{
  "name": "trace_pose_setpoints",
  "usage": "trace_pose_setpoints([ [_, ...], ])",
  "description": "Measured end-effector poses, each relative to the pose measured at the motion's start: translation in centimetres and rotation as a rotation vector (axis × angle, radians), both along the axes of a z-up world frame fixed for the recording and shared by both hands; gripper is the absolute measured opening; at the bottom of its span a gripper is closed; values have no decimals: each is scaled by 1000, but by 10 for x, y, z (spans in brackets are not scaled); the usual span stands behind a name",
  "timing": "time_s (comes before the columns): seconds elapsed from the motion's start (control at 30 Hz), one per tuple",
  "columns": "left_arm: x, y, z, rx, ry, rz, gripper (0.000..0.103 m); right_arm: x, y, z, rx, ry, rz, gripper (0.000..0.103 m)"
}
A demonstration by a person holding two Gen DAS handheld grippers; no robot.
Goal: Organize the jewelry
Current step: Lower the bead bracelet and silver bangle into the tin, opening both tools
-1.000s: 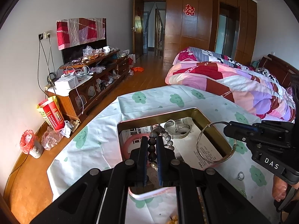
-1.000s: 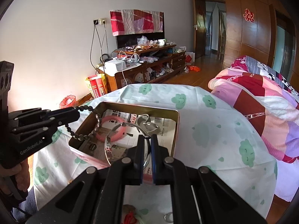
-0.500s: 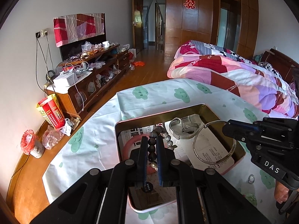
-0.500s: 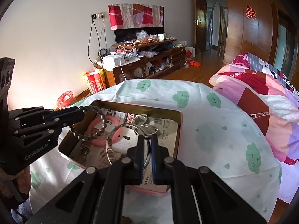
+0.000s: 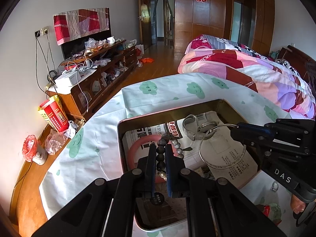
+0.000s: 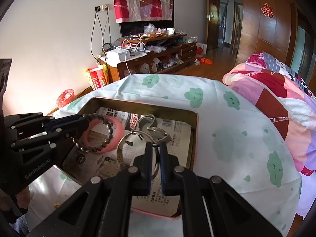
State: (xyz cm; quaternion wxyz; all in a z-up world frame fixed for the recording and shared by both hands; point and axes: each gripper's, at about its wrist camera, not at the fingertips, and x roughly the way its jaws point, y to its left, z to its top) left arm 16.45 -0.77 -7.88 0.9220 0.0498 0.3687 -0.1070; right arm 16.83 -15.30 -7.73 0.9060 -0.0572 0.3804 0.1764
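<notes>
A gold metal tin (image 5: 158, 114) (image 6: 194, 130), lined with newspaper, sits on the cloud-print cloth. Inside lie a pink bangle (image 5: 136, 146) (image 6: 116, 126) and a silver wristwatch (image 5: 192, 126) (image 6: 158, 131). My left gripper (image 5: 160, 148) (image 6: 82, 118) is shut on a dark beaded bracelet (image 5: 161, 156) (image 6: 102, 140), held low over the tin above the pink bangle. My right gripper (image 6: 156, 146) (image 5: 236, 127) is shut on a thin silver bangle (image 5: 221, 158) (image 6: 122, 148), held over the tin's right half.
A small ring (image 5: 275, 186) and a red-and-clear item (image 5: 272, 211) lie on the cloth right of the tin. A bed with a patchwork quilt (image 5: 256, 73) stands to the right. A cluttered TV cabinet (image 5: 94, 73) lines the left wall.
Both grippers have moved forward and down over the tin, each keeping its bracelet. The tin now fills more of both views.
</notes>
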Motion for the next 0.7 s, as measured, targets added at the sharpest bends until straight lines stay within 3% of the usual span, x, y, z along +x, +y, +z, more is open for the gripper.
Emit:
trace_pose_setpoints([
  [0.4,3,-2,-6,16,19,9,11,5,-3,-9,-3,8,-10,10],
  [0.43,2,-3,-6,23,22,14,17,5,-4,-10,3,10,-12,11],
  [0.47,1,-3,-6,35,20,23,31,4,-5,-10,7,11,-16,11],
  [0.5,-1,-4,-5,42,11,28,40,4,-6,-9,9,9,-20,17],
  [0.53,-5,-4,-4,50,-6,37,59,4,-7,-9,14,8,-27,25],
  [0.57,-7,-3,-2,55,-22,45,69,3,-8,-9,18,7,-31,31],
  [0.6,-10,-3,0,53,-37,45,69,2,-11,-8,25,3,-38,40],
  [0.7,-13,-1,1,54,-36,49,69,-1,-14,-5,31,-8,-53,42],
])
